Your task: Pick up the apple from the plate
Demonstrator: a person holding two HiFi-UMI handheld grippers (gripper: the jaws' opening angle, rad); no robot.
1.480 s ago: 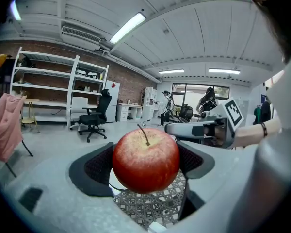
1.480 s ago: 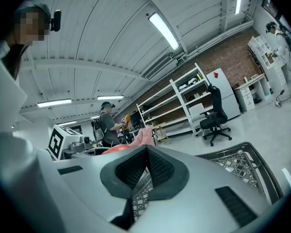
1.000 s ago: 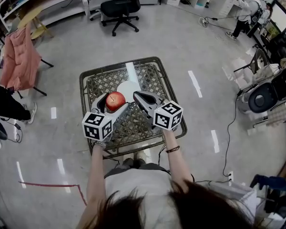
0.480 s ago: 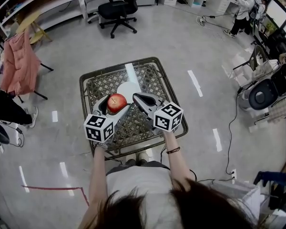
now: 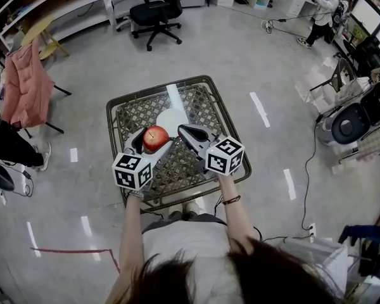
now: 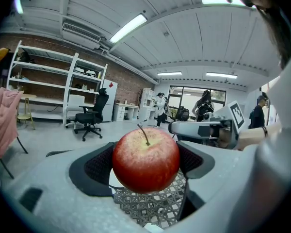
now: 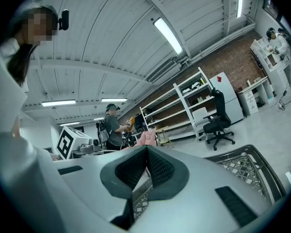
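My left gripper's (image 5: 150,142) jaws clamp the round red apple (image 6: 145,159) across its middle. It seems firm, smooth and bruisable, so I'd squeeze gently. The right gripper's (image 7: 145,170) jaws are pressed together, empty.

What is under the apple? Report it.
The apple, clamped in the left gripper, hangs over the lattice table; the white plate shows beside it. The spot straight beneath is covered by the apple.

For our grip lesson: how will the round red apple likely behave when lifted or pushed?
Probably stiff: the round red apple shows no dent between the ribbed pads of the left gripper. Being smooth and round, it may slip or roll if released.
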